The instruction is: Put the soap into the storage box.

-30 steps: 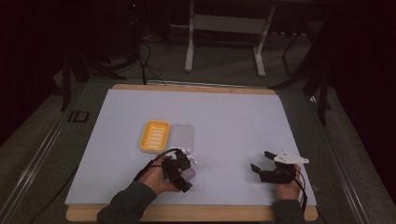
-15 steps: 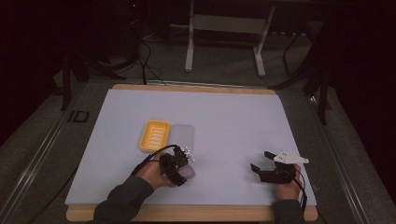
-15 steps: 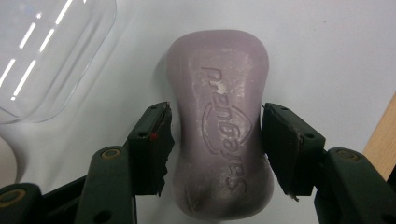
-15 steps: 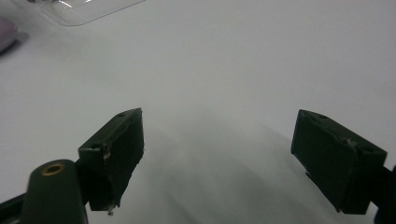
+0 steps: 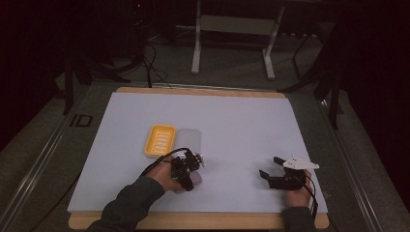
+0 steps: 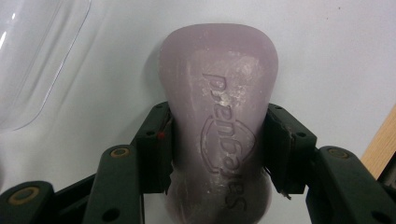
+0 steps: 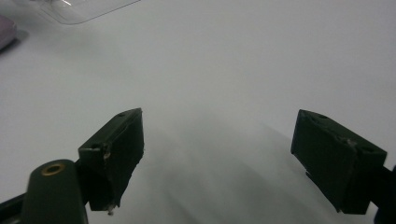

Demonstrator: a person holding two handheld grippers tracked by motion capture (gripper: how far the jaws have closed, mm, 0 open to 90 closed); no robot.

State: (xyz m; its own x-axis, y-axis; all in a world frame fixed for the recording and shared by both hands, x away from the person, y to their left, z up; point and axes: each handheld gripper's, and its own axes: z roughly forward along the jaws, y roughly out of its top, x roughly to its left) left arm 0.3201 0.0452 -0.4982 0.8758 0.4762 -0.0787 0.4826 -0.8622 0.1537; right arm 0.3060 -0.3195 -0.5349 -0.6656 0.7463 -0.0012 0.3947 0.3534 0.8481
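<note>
From the high view, the left gripper (image 5: 187, 170) is down on the soap (image 5: 189, 181) near the front of the white table (image 5: 241, 125), just this side of the yellow soap dish (image 5: 159, 140) and its clear lid (image 5: 190, 139). The soap is mostly hidden under the hand there.

In the left gripper view the jaws have just been closing and now pinch the soap bar (image 6: 218, 116) across its narrow waist. I'd lift slow and level, since soap is slick. The bar's near end is cut off.

In the right gripper view, the right gripper (image 7: 233, 158) sits with jaws wide apart over bare table, holding nothing. The lid's corner (image 7: 84, 8) is barely there.
</note>
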